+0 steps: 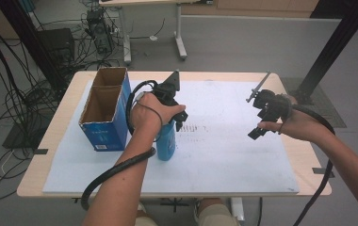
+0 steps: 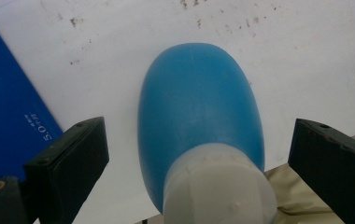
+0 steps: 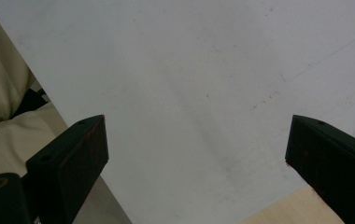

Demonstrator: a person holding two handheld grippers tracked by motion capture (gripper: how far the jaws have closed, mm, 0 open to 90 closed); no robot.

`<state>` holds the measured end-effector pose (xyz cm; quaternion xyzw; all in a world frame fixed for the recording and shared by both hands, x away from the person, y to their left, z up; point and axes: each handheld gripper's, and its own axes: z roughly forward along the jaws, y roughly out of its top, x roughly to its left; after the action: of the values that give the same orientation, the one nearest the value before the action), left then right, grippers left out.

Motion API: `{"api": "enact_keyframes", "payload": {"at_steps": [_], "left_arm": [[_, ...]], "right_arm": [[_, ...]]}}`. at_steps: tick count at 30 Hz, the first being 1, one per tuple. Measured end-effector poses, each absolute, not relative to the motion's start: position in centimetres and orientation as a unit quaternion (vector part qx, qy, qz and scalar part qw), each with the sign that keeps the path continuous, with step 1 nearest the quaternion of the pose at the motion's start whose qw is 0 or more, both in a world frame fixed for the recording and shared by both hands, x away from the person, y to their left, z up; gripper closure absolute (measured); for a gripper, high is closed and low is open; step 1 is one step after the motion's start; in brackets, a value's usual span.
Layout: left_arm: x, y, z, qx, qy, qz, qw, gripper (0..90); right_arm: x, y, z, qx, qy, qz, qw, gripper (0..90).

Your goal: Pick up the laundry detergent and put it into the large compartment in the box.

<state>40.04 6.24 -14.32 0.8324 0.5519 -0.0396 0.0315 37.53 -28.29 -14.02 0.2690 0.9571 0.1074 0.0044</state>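
Jaws of the left gripper (image 2: 199, 154) stand wide apart, one on each side of the blue bottle (image 2: 199, 116) with clear gaps to both; nothing clamped. Bottle has a whitish cap (image 2: 220, 186) pointing toward the camera in the left gripper view. High view: bottle (image 1: 166, 141) stands upright on the white mat (image 1: 224, 155), just right of the open blue carton (image 1: 105, 110), near the mat's front left part. Left gripper (image 1: 170, 101) sits directly above the bottle, hand wrapped around its body, cable looping back along the forearm.

Right gripper (image 3: 196, 154): jaws likewise spread wide, bare mat (image 3: 189, 84) between them, holding nothing. High view puts the right gripper (image 1: 262, 120) over the right half of the mat, well apart from the bottle. Carton is open at the top, two compartments, interior brown; contents cannot be made out. Mat lies on a light wooden table (image 1: 69, 108).
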Motion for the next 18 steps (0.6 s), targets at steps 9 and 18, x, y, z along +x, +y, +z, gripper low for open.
{"api": "enact_keyframes", "payload": {"at_steps": [9, 18], "left_arm": [[40.1, 5.9, -15.2, 0.834, 0.55, -0.041, 0.024, 5.5], [40.1, 5.7, -15.5, 0.835, 0.549, -0.042, 0.023, 5.5]], "right_arm": [[37.5, -28.3, -14.2, 0.271, 0.957, 0.106, 0.002, 5.8], [37.6, -28.2, -14.3, 0.269, 0.957, 0.107, 0.002, 5.8]]}}
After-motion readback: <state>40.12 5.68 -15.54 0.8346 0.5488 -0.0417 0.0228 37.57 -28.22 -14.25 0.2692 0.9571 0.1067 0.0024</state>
